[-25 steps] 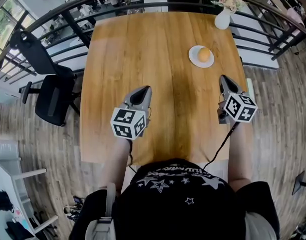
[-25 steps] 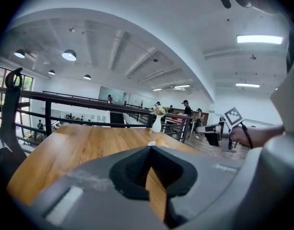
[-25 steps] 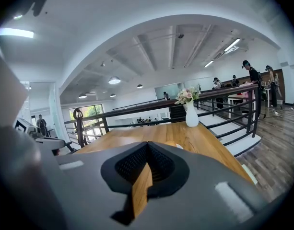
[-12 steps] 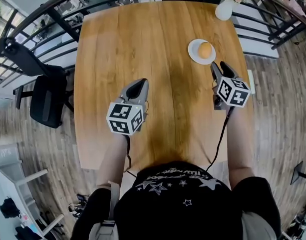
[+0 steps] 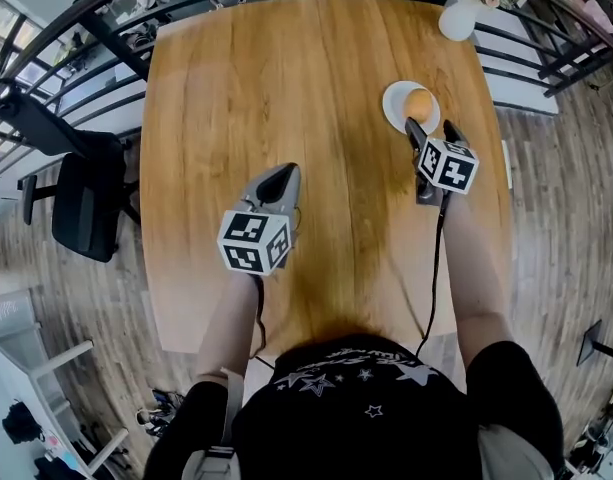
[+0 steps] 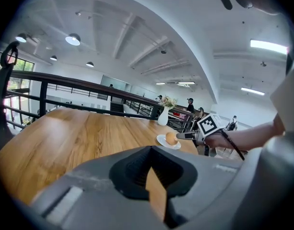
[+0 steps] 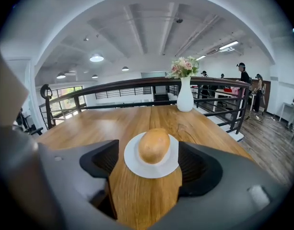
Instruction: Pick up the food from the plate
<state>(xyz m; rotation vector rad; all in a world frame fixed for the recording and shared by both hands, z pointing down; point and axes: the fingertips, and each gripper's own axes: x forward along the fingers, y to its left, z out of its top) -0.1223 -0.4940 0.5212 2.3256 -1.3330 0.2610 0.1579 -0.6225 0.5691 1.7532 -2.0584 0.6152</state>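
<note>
A golden-brown bread roll [image 5: 418, 103] lies on a small white plate [image 5: 393, 110] at the far right of the wooden table [image 5: 286, 78]. My right gripper [image 5: 430, 126] sits just short of the plate, its jaws opening wide with nothing between them. In the right gripper view the roll [image 7: 154, 146] and plate [image 7: 135, 165] stand straight ahead, framed by the two spread jaws [image 7: 149, 176]. My left gripper [image 5: 286, 174] hovers over the table's middle, shut and empty. From the left gripper view [image 6: 154, 188] the roll [image 6: 171, 138] and the right gripper [image 6: 183, 136] show far off to the right.
A white vase with flowers [image 5: 458, 18] stands at the table's far right corner, beyond the plate. A dark metal railing [image 5: 86, 38] runs round the table's far side. A black office chair [image 5: 81, 203] stands left of the table. The table's right edge lies close to the plate.
My right gripper has moved forward to the plate's near edge and its jaws have spread from shut to wide. The left gripper has hardly moved.
</note>
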